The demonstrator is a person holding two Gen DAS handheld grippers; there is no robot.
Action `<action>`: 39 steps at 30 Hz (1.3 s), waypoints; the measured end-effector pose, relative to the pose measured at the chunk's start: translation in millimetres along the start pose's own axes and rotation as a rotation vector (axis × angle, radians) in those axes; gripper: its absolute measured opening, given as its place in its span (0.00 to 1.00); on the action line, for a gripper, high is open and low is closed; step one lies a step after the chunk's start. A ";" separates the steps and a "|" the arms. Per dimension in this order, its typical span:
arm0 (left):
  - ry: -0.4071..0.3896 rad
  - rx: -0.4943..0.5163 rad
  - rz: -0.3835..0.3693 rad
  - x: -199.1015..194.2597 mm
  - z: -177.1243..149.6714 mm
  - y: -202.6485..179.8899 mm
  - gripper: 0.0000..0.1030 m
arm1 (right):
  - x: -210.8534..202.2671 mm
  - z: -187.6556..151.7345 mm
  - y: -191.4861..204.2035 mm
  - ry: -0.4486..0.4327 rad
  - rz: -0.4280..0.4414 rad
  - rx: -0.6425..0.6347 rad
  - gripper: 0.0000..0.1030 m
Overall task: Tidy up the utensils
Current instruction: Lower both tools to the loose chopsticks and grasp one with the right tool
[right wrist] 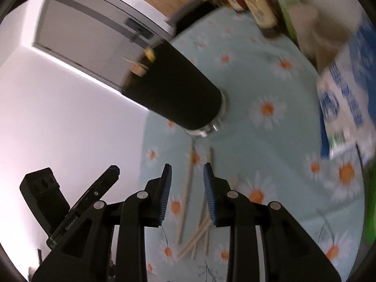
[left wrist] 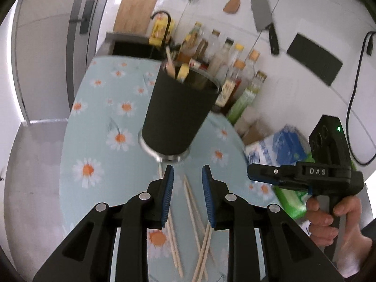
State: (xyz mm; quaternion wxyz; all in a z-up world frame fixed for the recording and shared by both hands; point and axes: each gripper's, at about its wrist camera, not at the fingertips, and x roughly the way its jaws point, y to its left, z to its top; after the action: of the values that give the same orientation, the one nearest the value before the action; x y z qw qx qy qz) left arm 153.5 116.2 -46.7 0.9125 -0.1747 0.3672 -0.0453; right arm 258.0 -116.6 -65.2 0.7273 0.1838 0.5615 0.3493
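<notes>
Left tongs [left wrist: 187,176]: blue pads apart, nothing between them; they hang above the loose sticks in the lower middle of the left wrist view.
Right tongs [right wrist: 187,174]: blue pads apart and clamped on nothing, over the sticks at lower centre of the right wrist view; the picture is motion-blurred.
Chopsticks [left wrist: 192,213]: a loose, crossed scatter of pale wooden sticks lying flat on the worktop, below and in front of the holder, at the bottom centre of both views.
Utensil holder [left wrist: 178,110]: a tall black cup on a shiny metal foot, upright at frame centre, with a few wooden handles and something yellow poking out of the top; it stands just beyond the far ends of the sticks.
Worktop [left wrist: 94,117]: covered by a pale blue cloth printed with daisies.
Hand [left wrist: 329,216]: at the lower right of the left wrist view, wrapped round the grip of the other black tool.
Bottles [left wrist: 230,70]: a row of sauce bottles behind the holder, against the wall.
Wall items: a cleaver [left wrist: 264,21] and a wooden spatula [left wrist: 235,0] hang at the upper right.
Blue-and-white packet [left wrist: 277,148]: at the right, near the bottles.
</notes>
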 end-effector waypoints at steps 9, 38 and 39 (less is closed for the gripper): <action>0.087 -0.008 -0.035 13.7 -34.6 12.1 0.23 | 26.1 -25.2 -19.8 0.178 -0.098 0.226 0.29; 0.191 -0.054 -0.137 27.7 -69.7 51.9 0.23 | 92.4 -38.6 -3.6 0.299 -0.437 0.340 0.13; 0.193 -0.051 -0.142 27.9 -68.9 51.7 0.23 | 99.1 -38.2 -1.1 0.299 -0.445 0.341 0.13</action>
State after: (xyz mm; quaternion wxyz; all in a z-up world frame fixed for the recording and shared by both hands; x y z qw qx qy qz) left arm 124.1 139.1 -129.3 0.8627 -0.2182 0.4409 -0.1168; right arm 234.6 -51.3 -145.6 0.6539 0.1221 0.7392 0.1056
